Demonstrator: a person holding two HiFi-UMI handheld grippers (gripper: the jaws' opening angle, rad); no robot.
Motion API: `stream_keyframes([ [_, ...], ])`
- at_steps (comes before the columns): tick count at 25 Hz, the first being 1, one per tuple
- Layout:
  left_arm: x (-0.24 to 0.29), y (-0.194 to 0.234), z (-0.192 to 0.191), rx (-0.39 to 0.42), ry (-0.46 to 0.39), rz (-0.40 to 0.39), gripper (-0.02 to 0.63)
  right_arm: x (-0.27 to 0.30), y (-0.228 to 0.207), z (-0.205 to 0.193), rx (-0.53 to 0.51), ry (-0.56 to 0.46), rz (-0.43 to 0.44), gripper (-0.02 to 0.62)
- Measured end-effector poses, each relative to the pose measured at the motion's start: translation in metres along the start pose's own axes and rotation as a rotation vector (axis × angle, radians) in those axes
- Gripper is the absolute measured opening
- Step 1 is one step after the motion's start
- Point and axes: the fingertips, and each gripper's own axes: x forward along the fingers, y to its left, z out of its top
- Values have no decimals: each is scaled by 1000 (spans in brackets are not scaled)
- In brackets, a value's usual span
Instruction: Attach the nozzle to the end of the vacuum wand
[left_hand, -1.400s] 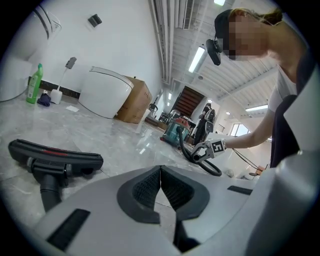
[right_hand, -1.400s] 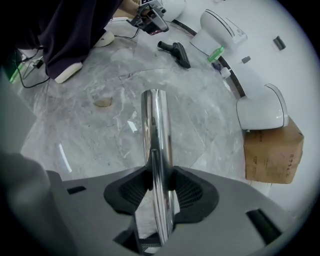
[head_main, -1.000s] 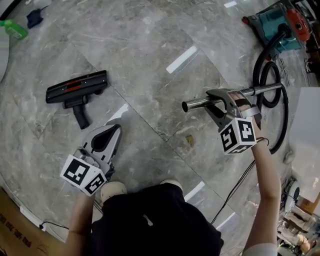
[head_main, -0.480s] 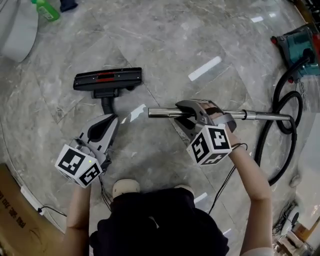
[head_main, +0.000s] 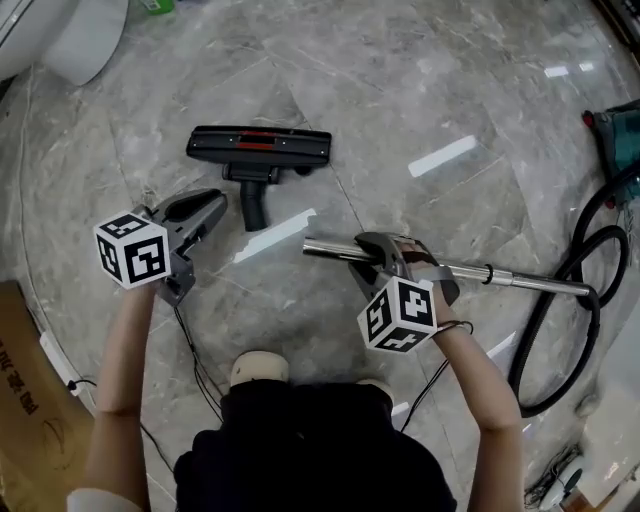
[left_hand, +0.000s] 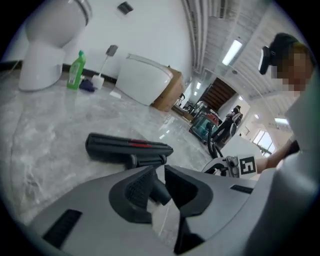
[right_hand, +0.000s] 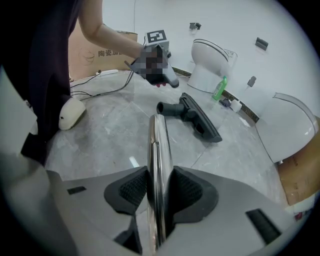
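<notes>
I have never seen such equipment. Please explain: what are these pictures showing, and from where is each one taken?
A person holds a two-jaw gripper in each hand. The head view looks down from the person's head; each gripper view comes from a camera on that gripper. The right gripper is closed on the metal vacuum wand. The left gripper holds nothing; its jaws have just been opening slightly. The black nozzle lies on the marble floor, ahead of it.

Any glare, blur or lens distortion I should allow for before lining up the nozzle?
Head view: sharp, but lights leave white glare streaks on the glossy floor. Left gripper view: heavy fisheye bending, dark corners; nozzle clear. Right gripper view: same distortion; the shiny wand mirrors its surroundings and blurs near the lens.
</notes>
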Motion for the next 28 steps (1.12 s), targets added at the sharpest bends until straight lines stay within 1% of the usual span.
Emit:
stream_keyframes([
  [1, 6, 4, -13, -72, 35, -22, 85, 2, 6, 4, 5, -1, 11, 158],
  [2, 12, 8, -24, -132, 69, -36, 152, 3, 12, 7, 9, -3, 20, 158],
  [3, 17, 13, -32, -166, 91, -33, 205, 4, 16, 10, 14, -6, 27, 158],
  [4, 21, 19, -34, -171, 95, -14, 230, 5, 18, 12, 19, -10, 32, 158],
  [6, 26, 30, -27, -134, 78, 22, 245, 7, 19, 14, 28, -16, 34, 158],
  [7, 30, 32, -23, -121, 75, 13, 257, 7, 19, 14, 30, -18, 31, 158],
  [9, 40, 28, -15, -132, 82, -37, 296, 5, 17, 14, 31, -21, 24, 158],
  [10, 44, 27, -11, -148, 78, -52, 310, 3, 16, 15, 31, -24, 22, 158],
  [12, 48, 31, 2, -191, 28, -49, 323, -2, 17, 16, 28, -32, 18, 158],
  [14, 44, 40, 11, -280, -20, -44, 340, -6, 19, 17, 24, -41, 18, 158],
  [15, 40, 43, 13, -315, -24, -43, 342, -8, 19, 17, 22, -44, 18, 158],
  [16, 34, 46, 13, -314, -11, -36, 347, -10, 20, 17, 21, -47, 16, 158],
  [17, 26, 47, 12, -264, 19, -16, 352, -11, 20, 16, 20, -49, 13, 158],
  [18, 17, 49, 10, -175, 63, 15, 361, -13, 20, 15, 20, -50, 12, 158],
  [19, 8, 52, 9, -57, 117, 53, 375, -15, 20, 14, 21, -51, 10, 158],
  [22, -3, 66, 22, 358, 304, 155, 424, -18, 17, 11, 26, -50, 10, 158],
  [23, -1, 70, 28, 474, 368, 173, 435, -18, 16, 10, 27, -49, 11, 158],
  [24, 5, 74, 34, 566, 424, 180, 437, -18, 16, 9, 30, -48, 14, 158],
  [25, 12, 78, 40, 633, 469, 178, 437, -18, 16, 9, 32, -48, 17, 158],
  [26, 21, 81, 46, 682, 502, 167, 437, -18, 16, 9, 34, -48, 19, 157],
  [28, 41, 85, 56, 789, 552, 139, 437, -20, 15, 9, 38, -50, 21, 158],
])
